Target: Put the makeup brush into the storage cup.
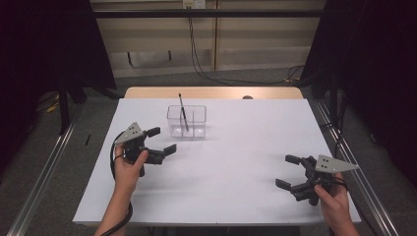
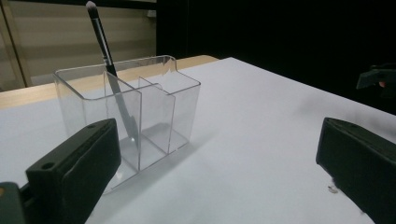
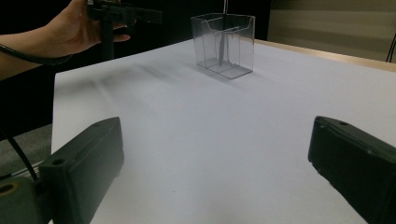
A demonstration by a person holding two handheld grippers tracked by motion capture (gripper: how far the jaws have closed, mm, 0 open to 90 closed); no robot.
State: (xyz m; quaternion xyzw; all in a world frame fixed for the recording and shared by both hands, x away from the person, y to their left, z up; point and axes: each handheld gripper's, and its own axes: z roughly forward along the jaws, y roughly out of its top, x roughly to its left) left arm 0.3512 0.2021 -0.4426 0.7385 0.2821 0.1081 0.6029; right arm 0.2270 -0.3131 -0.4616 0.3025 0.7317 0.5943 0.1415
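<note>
Left gripper (image 1: 161, 141) sits at the left side of the white table (image 1: 236, 167), jaws spread wide w/ nothing between them, pointed toward the clear organizer (image 1: 186, 121) just beyond it. The person's left hand (image 1: 129, 169) wraps the handle from below, grey plate on top, cable looping down by the wrist. In the left gripper view the organizer (image 2: 154, 112) is close, standing just past the left jaw, apart from it, no contact. It's a clear plastic box w/ inner dividers making several compartments. The makeup brush (image 1: 183, 112) stands in it, leaning, bristle tip up and well above the rim; in the left gripper view the brush (image 2: 109, 70) rests in the left-hand compartment, handle end down on the floor of the box. Over on the right, the right gripper (image 1: 289, 171) is near the table's front right corner, well apart from the organizer, jaws also wide open & empty, right hand (image 1: 334, 196) gripping it from behind. The right gripper view looks across bare white tabletop to the organizer (image 3: 224, 44) far off, w/ the left hand and its gripper (image 3: 122, 14) up at top left. Organizer stands upright toward the far middle of the table, nearer the left gripper.
</note>
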